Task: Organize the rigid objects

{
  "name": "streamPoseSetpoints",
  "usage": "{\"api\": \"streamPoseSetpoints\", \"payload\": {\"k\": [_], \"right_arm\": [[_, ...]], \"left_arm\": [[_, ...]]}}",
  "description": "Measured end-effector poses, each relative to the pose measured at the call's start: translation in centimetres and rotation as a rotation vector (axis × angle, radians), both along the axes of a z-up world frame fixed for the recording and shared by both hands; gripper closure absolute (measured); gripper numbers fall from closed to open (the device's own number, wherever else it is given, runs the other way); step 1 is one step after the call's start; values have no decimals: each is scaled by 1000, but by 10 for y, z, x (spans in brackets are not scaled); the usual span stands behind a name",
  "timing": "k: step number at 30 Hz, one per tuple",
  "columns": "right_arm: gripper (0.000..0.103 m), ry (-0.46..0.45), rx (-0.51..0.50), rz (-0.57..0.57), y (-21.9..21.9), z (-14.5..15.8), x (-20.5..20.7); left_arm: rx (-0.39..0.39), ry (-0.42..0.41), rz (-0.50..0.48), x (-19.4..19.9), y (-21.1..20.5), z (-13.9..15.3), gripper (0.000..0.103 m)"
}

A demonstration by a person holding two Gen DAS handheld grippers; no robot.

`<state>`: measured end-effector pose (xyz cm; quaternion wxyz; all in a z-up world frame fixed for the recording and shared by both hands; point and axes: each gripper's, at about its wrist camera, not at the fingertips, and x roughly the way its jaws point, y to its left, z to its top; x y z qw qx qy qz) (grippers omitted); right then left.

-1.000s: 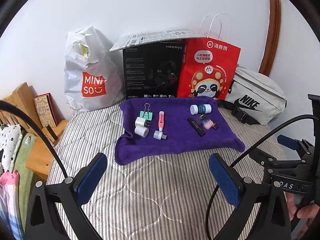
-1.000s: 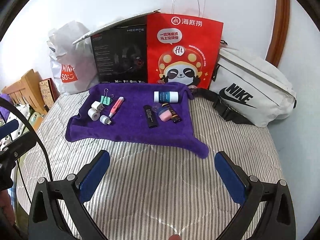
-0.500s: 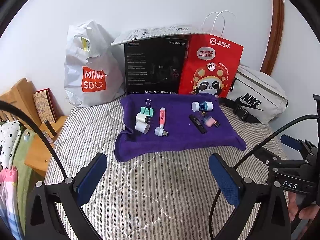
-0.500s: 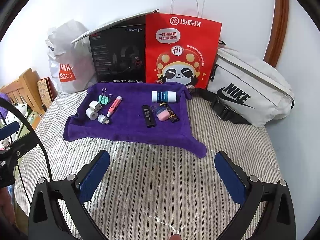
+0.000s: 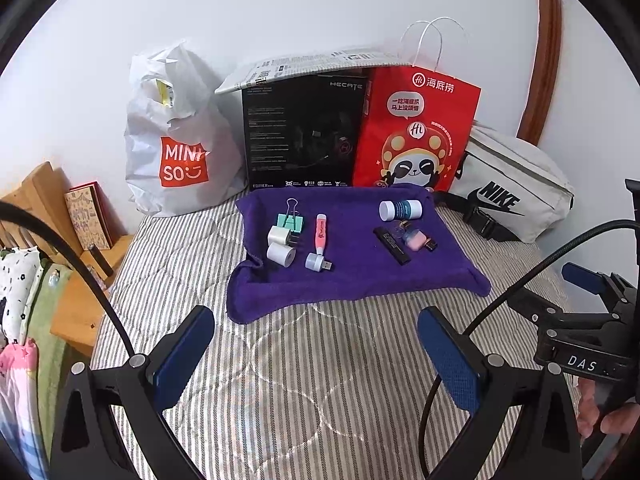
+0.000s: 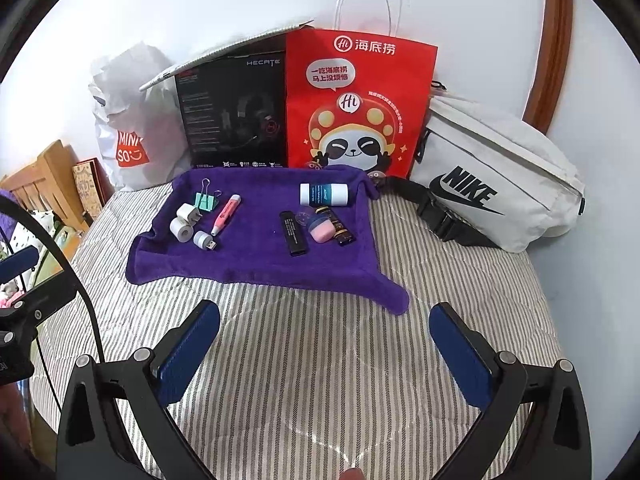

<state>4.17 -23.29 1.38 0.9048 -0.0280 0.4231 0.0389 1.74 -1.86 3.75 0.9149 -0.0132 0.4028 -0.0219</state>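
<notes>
Both grippers are hovering low over the striped bedcover (image 6: 320, 360), level and pointing at the purple towel (image 6: 256, 256); the left gripper (image 5: 316, 344) is holding its blue pads spread wide and empty, and the right gripper (image 6: 324, 344) likewise. On the towel, from left to right, are lying a green binder clip (image 6: 206, 201), white plugs (image 6: 182, 220), a pink pen (image 6: 226, 214), a black bar (image 6: 293, 233) and a white bottle (image 6: 323, 194).
</notes>
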Motion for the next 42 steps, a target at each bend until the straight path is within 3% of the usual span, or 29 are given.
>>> {"api": "streamPoseSetpoints", "payload": {"k": [42], "right_arm": [[0, 5, 3, -2, -6, -2, 0]], "left_arm": [[9, 18, -9, 1, 1, -4, 0]]}}
